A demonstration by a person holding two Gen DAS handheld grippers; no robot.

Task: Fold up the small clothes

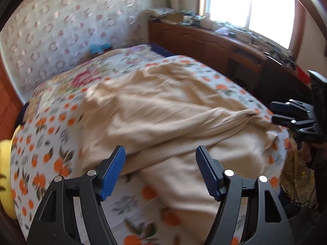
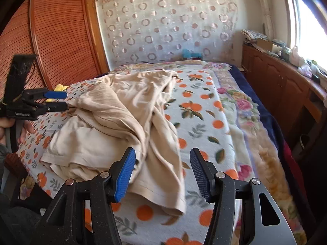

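Beige cloth, a crumpled garment, lies on the bed's orange-print blanket, bunched toward its near left part. At the left of the right wrist view, a hand holds the left gripper at the garment's left edge; its jaws stand parted with nothing gripped, and whether they touch the cloth cannot be told. Further right, the right gripper hovers over the garment's near fold, jaws apart, empty. Right of the bed runs a wooden cabinet under a bright window.
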